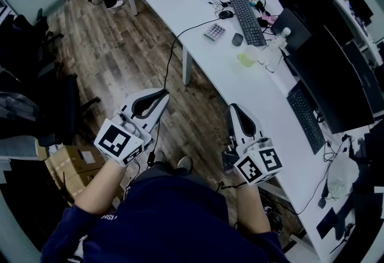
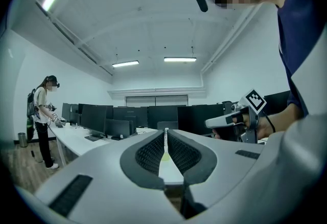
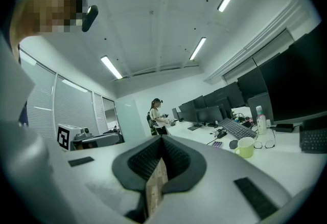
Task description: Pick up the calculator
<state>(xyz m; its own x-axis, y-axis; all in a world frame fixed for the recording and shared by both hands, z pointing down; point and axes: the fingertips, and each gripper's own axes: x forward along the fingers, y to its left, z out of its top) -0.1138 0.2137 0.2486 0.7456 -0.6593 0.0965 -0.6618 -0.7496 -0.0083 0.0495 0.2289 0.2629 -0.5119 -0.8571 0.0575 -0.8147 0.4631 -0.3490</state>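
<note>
Right claw [image 1: 235, 110]: jaws are pressing together with nothing between them, as the right gripper view [image 3: 161, 139] is showing. It is hanging level at the near edge of the tabletop [image 1: 243, 84].

Left claw [image 1: 161, 96]: jaws are also lying pressed together and empty [image 2: 165, 132]. It is hovering over the wooden floor, off the tabletop's left side.

Calculator [image 1: 215, 31] [image 3: 217, 143]: it is lying flat on the tabletop, well apart from both claws. It is sitting far from the right claw and slightly to its left, just left of the keyboard [image 1: 246, 11] and near the mouse [image 1: 237, 39]. Its long axis is too small to read with confidence.

Judgement: the right claw is sitting nearer, so the reach is likely running along the tabletop toward the far end, with the jaws needing to spread first.
</note>
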